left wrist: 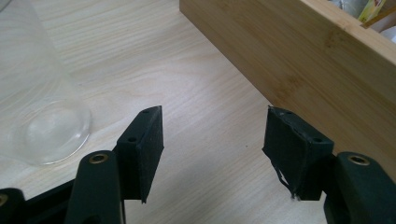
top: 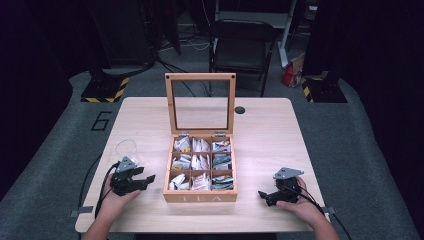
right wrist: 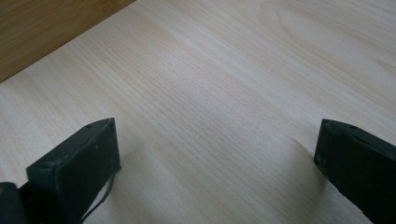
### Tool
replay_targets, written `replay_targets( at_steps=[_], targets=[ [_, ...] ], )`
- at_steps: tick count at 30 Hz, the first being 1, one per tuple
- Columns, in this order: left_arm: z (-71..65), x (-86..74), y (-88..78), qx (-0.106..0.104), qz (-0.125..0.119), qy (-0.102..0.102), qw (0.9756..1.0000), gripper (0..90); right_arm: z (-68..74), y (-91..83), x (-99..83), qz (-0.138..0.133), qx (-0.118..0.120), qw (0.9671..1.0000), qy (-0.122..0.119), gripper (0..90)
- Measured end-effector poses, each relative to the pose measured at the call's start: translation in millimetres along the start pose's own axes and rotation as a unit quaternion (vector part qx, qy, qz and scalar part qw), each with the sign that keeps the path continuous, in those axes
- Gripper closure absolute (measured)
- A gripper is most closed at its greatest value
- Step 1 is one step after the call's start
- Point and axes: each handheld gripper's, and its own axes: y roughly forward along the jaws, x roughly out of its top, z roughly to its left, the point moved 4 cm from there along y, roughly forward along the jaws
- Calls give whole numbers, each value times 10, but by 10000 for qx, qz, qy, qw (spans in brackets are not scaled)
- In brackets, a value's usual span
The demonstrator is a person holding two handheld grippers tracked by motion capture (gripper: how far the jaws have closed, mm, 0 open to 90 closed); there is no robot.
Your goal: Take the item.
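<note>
The left gripper (top: 145,179) rests low on the table (top: 270,130) at about 9 o'clock from the tea box (top: 200,196), its jaws apart with nothing between them, and it points toward the box's left wall. Just behind it, at roughly 11 o'clock from the hand, stands an empty clear glass (top: 125,149), upright and near the gripper but not touching it. The right gripper (top: 265,196) lies at about 3 o'clock from the box, well apart from it, jaws spread wide over bare wood. The box sits mid-table with its glazed lid (top: 200,102) propped upright at 12 o'clock and nine compartments stuffed with tea bags (top: 201,163). I'd judge the glass to be light but brittle and slick, so a steady squeeze low on its wall, pads square on either side, looks safer than pinching the thin rim; too hard a bite could crack it, too soft and it may slide. The tea bags would be nearly weightless, soft and crinkly, best nipped by an upstanding paper edge. The high view gives the whole layout, lid and compartments included. The left gripper view brings close the glass's thick base (left wrist: 51,130) at the left and the box's bamboo side (left wrist: 299,60) at the right, with a frayed edge on one pad (left wrist: 292,151). The right gripper view has table grain and a corner of the box (right wrist: 42,32)
</note>
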Motion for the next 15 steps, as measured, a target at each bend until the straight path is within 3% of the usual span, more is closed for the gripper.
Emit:
replay_targets(
  at_steps=[5,15],
  targets=[
    [-29,29,14,-66,38,-13,10000,386,0,-1,0,7,2,10000,-3,0],
    [-54,182,-45,-66,-128,-55,9999,419,0,0,0,2,0,10000,-3,0]
  ],
)
